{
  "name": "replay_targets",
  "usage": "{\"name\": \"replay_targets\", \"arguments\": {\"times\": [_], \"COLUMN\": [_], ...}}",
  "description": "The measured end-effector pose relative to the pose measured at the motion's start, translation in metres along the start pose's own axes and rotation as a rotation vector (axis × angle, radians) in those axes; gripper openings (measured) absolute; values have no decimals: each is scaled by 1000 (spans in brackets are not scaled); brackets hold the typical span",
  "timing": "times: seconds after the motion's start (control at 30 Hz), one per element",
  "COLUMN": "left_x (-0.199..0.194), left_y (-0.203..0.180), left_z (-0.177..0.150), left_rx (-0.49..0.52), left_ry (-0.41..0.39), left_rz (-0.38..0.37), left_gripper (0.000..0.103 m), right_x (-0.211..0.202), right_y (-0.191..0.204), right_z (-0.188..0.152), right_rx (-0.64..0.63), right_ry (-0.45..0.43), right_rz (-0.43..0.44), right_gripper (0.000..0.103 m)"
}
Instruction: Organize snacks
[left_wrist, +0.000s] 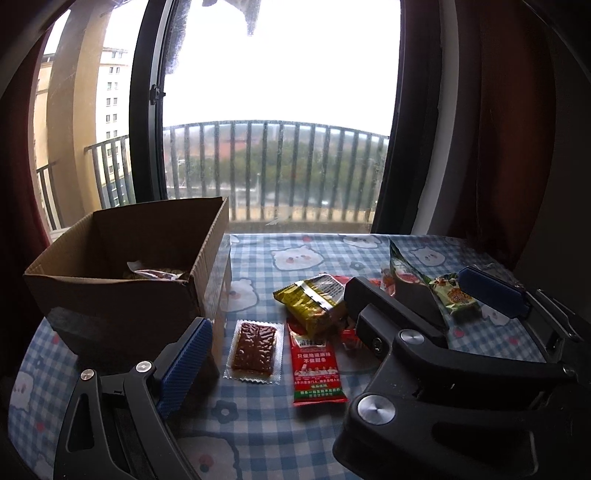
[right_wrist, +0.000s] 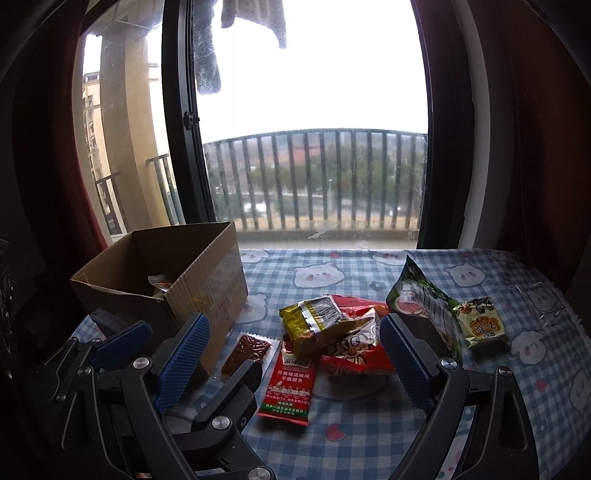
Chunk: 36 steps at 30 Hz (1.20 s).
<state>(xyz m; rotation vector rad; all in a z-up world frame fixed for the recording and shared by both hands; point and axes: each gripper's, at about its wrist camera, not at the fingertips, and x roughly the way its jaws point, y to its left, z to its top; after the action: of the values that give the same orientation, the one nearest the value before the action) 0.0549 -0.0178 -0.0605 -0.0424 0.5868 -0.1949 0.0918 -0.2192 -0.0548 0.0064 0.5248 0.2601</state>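
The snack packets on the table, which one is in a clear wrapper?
The flat brown slab snack lying beside the cardboard box. Its wrapper is see-through, while the red sachet, yellow packet and green ones are printed opaque.

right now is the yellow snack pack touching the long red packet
Touching. In the right wrist view the yellow snack pack overlaps the top end of the long red packet, lying on it with no tablecloth visible between them.

A home: checked tablecloth (right_wrist: 369, 424) by a curtained balcony window (right_wrist: 314, 110).
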Motion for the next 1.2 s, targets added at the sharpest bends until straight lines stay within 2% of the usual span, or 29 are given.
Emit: {"name": "replay_targets", "arguments": {"times": [0.23, 0.37, 0.63, 0.83, 0.97, 1.2], "left_x": [16, 28, 56, 70, 81, 100], "left_y": [2, 8, 25, 31, 33, 42], "left_z": [-30, -44, -61, -67, -69, -73], "left_rx": [-9, 6, 30, 57, 60, 16], "left_ry": [42, 79, 157, 178, 202, 274], "left_rz": [15, 53, 63, 65, 58, 28], "left_gripper": [95, 94, 85, 80, 79, 79], "right_x": [15, 29, 66, 92, 107, 133], "right_y": [-7, -7, -8, -2, -1, 3], "right_z": [-31, -47, -64, -69, -72, -80], "right_rx": [10, 34, 77, 85, 88, 72], "right_ry": [46, 80, 165, 217, 253, 339], "right_rz": [-18, -15, -4, -6, -12, -8], "right_gripper": [95, 95, 95, 94, 85, 60]}}
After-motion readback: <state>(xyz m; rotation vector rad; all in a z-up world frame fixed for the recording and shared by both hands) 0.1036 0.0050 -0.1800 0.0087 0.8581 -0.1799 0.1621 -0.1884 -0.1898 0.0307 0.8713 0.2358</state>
